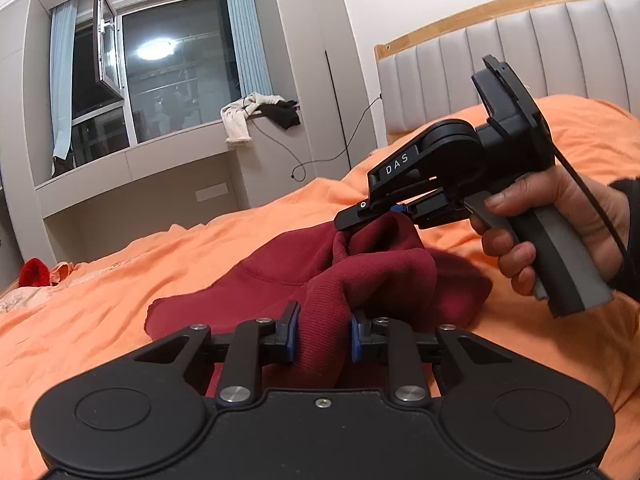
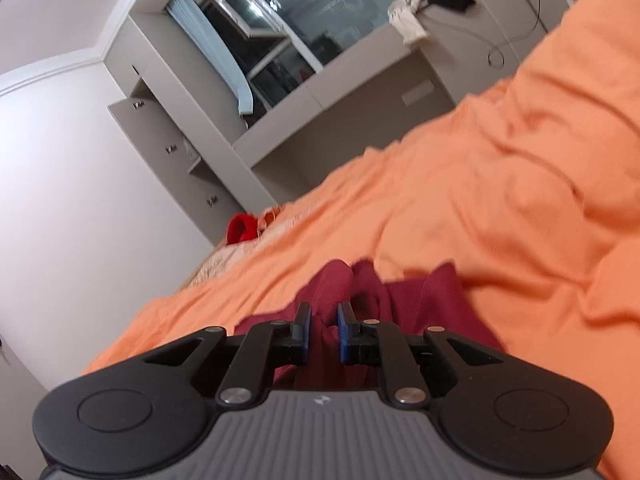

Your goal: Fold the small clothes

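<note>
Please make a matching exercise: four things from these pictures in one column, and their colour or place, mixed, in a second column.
1. garment
2. bed cover
3. pale and black clothes
4. headboard

a. orange
b. grey, padded
c. dark red, in both claws
d. on the window ledge

Pairs: 1-c, 2-a, 3-d, 4-b

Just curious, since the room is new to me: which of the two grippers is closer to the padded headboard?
The right gripper. In the left gripper's view it sits further up the bed, toward the headboard. The left gripper is further back. Both pinch the dark red garment.
</note>
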The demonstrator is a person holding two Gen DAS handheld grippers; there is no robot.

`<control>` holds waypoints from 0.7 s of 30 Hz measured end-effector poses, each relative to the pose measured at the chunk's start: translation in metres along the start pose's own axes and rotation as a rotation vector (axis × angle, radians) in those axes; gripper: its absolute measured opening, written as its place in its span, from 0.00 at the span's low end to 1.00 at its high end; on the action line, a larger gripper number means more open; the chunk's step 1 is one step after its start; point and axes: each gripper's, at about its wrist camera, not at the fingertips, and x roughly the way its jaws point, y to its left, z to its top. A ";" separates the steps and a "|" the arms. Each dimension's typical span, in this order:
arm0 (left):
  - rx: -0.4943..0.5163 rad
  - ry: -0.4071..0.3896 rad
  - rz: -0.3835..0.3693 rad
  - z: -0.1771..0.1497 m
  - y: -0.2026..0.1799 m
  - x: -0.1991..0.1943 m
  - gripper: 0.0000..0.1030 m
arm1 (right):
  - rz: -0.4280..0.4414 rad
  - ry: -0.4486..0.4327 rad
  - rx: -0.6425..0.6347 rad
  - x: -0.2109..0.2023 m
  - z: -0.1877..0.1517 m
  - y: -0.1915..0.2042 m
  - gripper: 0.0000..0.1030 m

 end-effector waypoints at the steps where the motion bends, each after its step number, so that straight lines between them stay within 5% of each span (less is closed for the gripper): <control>1: -0.011 -0.010 -0.006 0.003 0.000 0.000 0.25 | -0.006 -0.026 -0.003 -0.007 0.003 0.000 0.14; 7: 0.005 -0.021 -0.066 0.006 -0.014 0.006 0.25 | -0.031 -0.085 0.047 -0.038 0.012 -0.021 0.14; 15: 0.063 0.033 -0.089 -0.007 -0.028 0.014 0.30 | -0.105 -0.013 0.060 -0.043 -0.007 -0.041 0.17; 19: 0.027 0.046 -0.121 -0.008 -0.022 0.014 0.36 | -0.155 -0.011 0.043 -0.047 -0.007 -0.038 0.38; 21: -0.011 0.050 -0.146 -0.006 -0.015 0.014 0.40 | -0.181 -0.007 0.035 -0.049 -0.007 -0.036 0.57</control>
